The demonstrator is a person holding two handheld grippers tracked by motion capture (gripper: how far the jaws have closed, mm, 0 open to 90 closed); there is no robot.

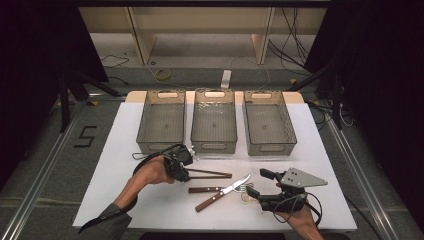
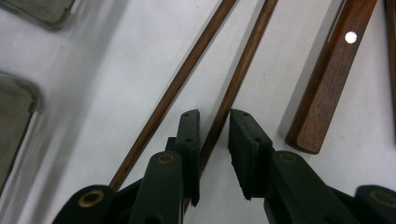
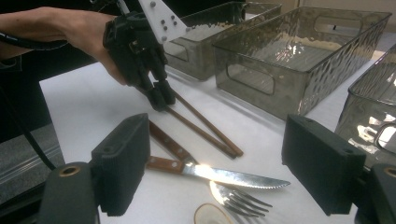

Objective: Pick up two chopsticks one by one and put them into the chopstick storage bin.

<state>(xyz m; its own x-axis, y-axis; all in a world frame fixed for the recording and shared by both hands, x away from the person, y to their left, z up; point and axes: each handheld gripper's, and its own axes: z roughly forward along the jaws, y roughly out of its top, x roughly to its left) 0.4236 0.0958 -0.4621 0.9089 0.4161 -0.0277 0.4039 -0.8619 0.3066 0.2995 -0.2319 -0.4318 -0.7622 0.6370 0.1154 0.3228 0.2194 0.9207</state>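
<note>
This looks like a lab or a recording studio set up for handling trials, not a home or kitchen. A white-topped table [image 1: 125, 200] stands on grey carpet tiles between black curtains [image 1: 30, 45], with metal rails [image 1: 42, 167] running along the floor on both sides and a black number five [image 1: 85, 136] taped to the carpet. Loose cables [image 1: 287, 45] trail across the floor at the back, past a pale wooden frame [image 1: 142, 37], and three identical clear bins [image 1: 214, 121] sit in a tidy row on the table, laid out like a test station.
</note>
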